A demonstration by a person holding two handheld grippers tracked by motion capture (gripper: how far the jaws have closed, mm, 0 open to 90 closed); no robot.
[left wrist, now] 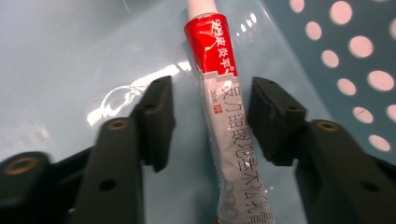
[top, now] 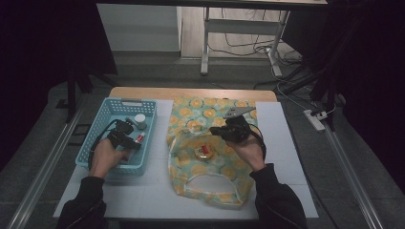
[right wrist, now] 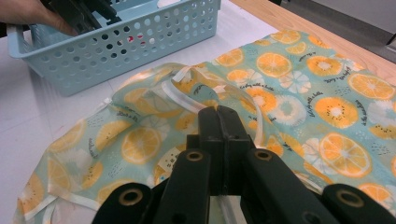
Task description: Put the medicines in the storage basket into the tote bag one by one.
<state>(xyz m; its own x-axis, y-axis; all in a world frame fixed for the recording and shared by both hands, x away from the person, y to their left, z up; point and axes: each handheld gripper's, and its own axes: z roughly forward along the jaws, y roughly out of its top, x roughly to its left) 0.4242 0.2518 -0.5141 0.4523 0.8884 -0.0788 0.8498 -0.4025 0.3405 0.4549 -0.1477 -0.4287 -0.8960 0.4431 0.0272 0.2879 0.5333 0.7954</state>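
A red and white tube (left wrist: 219, 116) lies on the floor of the light blue basket (top: 102, 119). My left gripper (left wrist: 212, 93) reaches down into the basket and straddles the tube. A gap shows between the tube and each pad (left wrist: 159, 121), so the jaws are open. In the high view the left gripper (top: 130, 142) sits beside the tube (top: 139, 138). My right gripper (right wrist: 218, 114) is shut, with the white-trimmed rim of the orange-print bag (right wrist: 327, 107) pinched between its jaws and lifted. In the high view the right gripper (top: 217, 133) holds the bag (top: 205, 114) open.
A small jar with a white lid (top: 140, 118) stands in the basket's far part. A round red and yellow item (top: 203, 151) lies inside the bag. The basket (right wrist: 116, 51) stands left of the bag on a white mat (top: 286, 143). The wooden table edge (top: 191, 92) runs behind.
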